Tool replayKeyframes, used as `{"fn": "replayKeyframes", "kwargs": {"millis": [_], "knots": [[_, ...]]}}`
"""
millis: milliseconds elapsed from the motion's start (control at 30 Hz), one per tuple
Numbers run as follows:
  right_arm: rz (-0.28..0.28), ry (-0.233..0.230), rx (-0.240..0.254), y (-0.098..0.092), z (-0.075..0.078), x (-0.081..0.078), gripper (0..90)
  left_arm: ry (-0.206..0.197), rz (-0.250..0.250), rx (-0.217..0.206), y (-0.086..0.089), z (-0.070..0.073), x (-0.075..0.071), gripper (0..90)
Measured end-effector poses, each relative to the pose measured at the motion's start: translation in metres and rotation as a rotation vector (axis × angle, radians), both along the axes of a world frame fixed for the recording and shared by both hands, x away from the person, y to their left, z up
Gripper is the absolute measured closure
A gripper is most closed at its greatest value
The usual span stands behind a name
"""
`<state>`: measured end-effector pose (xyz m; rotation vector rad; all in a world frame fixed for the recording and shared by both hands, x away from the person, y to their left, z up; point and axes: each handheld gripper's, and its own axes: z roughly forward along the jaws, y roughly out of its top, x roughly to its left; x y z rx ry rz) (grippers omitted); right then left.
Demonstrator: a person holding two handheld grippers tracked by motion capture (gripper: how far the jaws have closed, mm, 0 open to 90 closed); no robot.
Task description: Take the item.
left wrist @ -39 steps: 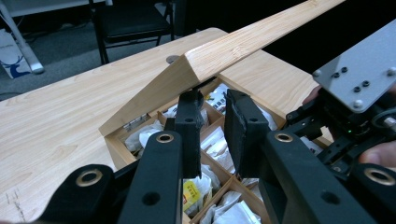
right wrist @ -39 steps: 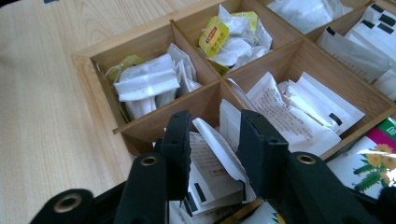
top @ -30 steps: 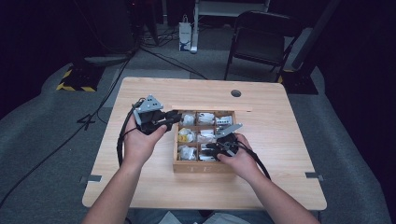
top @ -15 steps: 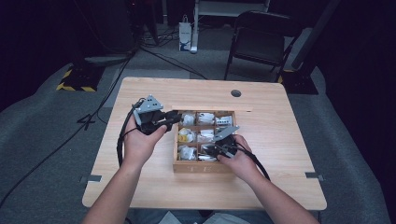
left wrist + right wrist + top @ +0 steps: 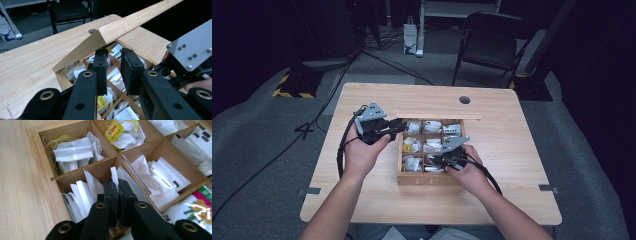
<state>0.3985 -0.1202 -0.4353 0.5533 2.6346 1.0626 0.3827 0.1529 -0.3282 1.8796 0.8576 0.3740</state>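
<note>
A wooden tea box (image 5: 412, 179) with several compartments of tea bags sits mid-table, its lid (image 5: 437, 116) raised. My left gripper (image 5: 401, 125) is at the lid's left end. In the left gripper view its jaws (image 5: 114, 51) stand nearly closed, their tips pinching the lid's (image 5: 140, 21) near corner and holding it up. My right gripper (image 5: 432, 161) reaches into the box's near row. It is shut (image 5: 117, 182) on a thin white tea bag packet (image 5: 114, 173) that stands upright among others in that compartment.
Yellow-tagged tea bags (image 5: 117, 130) and white sachets (image 5: 72, 151) fill neighbouring compartments. The box's wall (image 5: 45, 170) lies close to the left of the right jaws. Bare table (image 5: 512, 150) surrounds the box. A cable hole (image 5: 464, 100) and a folding chair (image 5: 492, 40) lie beyond.
</note>
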Motion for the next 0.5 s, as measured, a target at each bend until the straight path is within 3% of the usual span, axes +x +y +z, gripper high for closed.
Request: {"fn": "replayKeyframes", "kwargs": {"millis": [333,500], "knots": [[-0.006,-0.041,0.045,-0.008,0.012,-0.003,87.0,0.003,0.001,0.004,0.0,0.001,0.0,74.8],[-0.007,-0.037,0.11,-0.014,0.02,-0.005,87.0,0.003,0.003,0.001,0.0,0.001,0.0,74.6]]}}
